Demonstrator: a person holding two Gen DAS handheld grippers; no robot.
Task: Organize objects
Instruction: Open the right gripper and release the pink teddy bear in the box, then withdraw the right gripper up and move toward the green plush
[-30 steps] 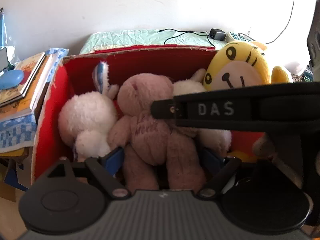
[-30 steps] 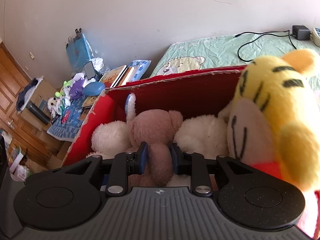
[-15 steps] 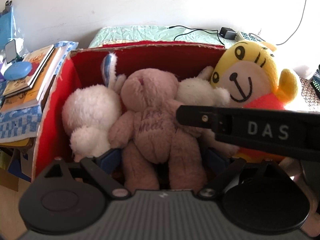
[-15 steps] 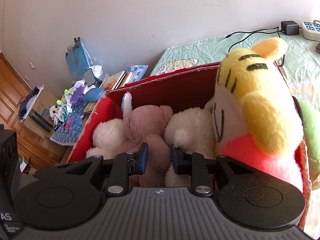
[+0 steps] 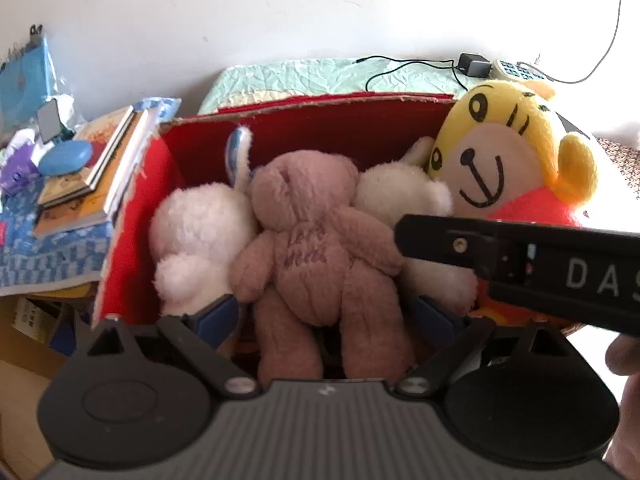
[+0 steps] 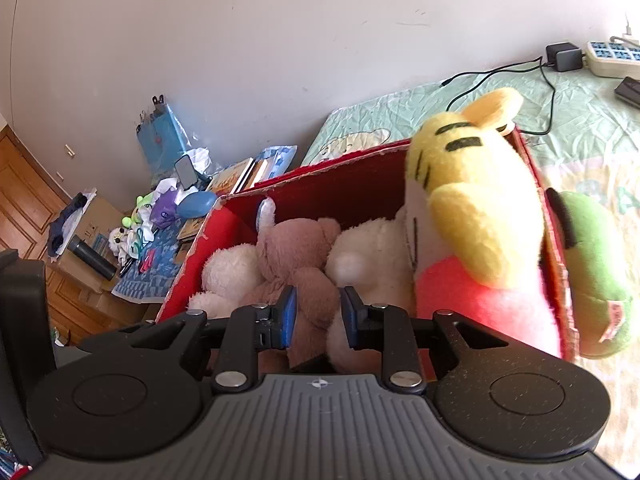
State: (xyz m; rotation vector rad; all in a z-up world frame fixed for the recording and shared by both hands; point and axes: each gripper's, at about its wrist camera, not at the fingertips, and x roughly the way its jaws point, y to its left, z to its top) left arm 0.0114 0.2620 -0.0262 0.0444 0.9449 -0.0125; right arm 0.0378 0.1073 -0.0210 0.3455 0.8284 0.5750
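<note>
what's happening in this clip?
A person with two handheld grippers is packing plush toys into a red box. The pink bear, two white plushes and the yellow tiger sit inside. The left gripper is open around the bear's legs; the right gripper hovers open near its arm.

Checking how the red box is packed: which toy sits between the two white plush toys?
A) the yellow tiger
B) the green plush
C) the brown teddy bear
C: the brown teddy bear lies in the red box with a white plush toy on either side.
</note>
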